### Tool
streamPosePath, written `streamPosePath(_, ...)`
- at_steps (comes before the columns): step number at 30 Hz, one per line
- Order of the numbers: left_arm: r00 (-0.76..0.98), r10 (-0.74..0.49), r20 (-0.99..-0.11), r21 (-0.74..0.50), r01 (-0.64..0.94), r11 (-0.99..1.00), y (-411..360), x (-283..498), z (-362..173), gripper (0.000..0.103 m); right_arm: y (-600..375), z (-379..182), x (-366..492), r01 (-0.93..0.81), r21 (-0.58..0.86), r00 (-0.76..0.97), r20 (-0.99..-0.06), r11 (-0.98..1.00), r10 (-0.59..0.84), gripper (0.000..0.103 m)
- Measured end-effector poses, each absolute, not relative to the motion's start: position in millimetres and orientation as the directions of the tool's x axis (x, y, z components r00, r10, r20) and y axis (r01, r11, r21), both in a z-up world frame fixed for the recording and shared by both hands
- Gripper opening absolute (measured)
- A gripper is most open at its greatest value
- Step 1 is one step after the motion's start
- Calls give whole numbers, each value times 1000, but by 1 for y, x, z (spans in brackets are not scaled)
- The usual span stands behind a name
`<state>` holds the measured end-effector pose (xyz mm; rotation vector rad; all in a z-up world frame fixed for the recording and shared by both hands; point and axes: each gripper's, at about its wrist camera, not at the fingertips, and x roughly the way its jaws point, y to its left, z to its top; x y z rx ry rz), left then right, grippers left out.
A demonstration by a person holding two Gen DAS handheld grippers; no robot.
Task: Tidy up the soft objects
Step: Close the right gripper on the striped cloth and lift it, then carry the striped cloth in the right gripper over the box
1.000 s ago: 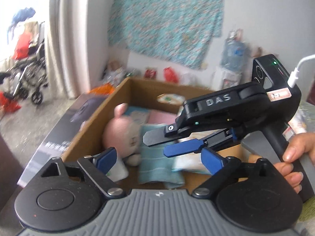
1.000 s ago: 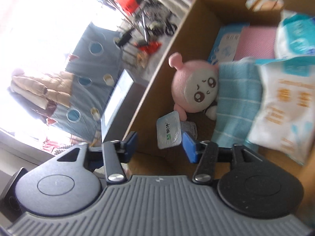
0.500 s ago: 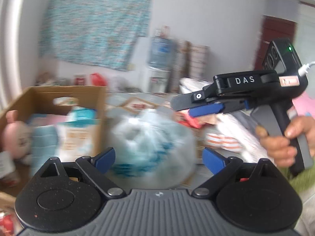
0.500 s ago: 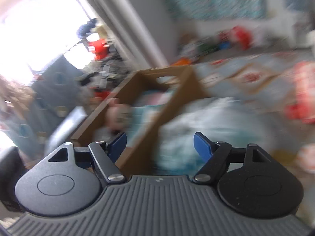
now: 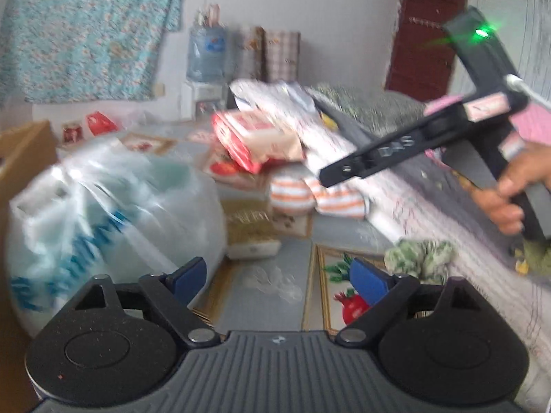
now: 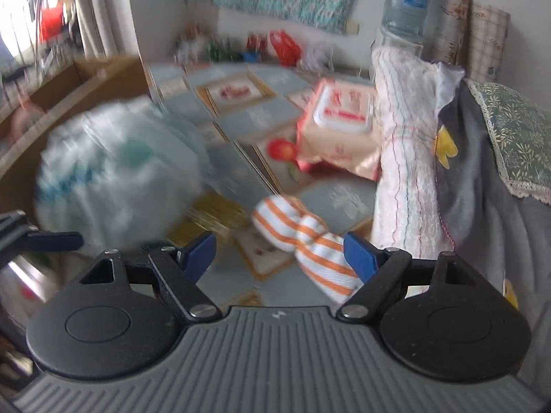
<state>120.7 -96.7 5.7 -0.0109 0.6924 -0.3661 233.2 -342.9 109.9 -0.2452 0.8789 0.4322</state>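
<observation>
**Both grippers hang empty over the floor clutter**

The right gripper [image 6: 279, 253] has just been opening, nothing pressed between its blue pads; the orange-striped cloth bundle [image 6: 303, 237] lies on the tiled floor just ahead, its near end beside the right-hand fingertip; the left gripper [image 5: 275, 277] has its jaws wide over bare tiles, having just narrowed slightly; the blurred plastic bag [image 5: 110, 213] sits to its left, against the cardboard box [image 5: 20, 148].
</observation>
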Motion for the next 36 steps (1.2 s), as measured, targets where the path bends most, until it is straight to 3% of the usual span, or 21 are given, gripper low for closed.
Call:
streamPosePath(7,675,-318,-666,-144,301,943,-89,136,-13,78,-324,69,276,-543,-180,545,-819,820,181,80)
streamPosePath(9,668,-315,-674,-152,292,944,-85,139,-15,74,-325,58,289,-546,-163,515,-839,822,175,75)
streamPosePath(10,667,-316,-675,-157,289,944,-82,138,-13,73,-325,53,294,-547,-148,494,-852,824,175,66)
streamPosePath(11,666,-319,-674,-161,289,944,-80,138,-13,73,-327,50,298,-548,-115,469,-863,829,190,53)
streamPosePath(16,666,-334,-667,-172,300,939,-74,134,-12,73,-342,58,305,-421,35,440,-866,906,238,45)
streamPosePath(20,657,-364,-660,-202,311,929,-71,130,-10,73,-371,66,303,-234,281,411,-839,931,357,43)
streamPosePath(24,628,-412,-661,-253,330,910,-69,126,-6,86,-393,71,283,-83,476,415,-782,876,464,43)
streamPosePath(26,616,-432,-659,-277,335,901,-69,125,-3,86,-398,71,267,-34,547,410,-755,836,511,44)
streamPosePath(36,523,-565,-638,-435,360,825,-79,135,-12,87,-374,32,204,93,703,324,-691,705,646,46)
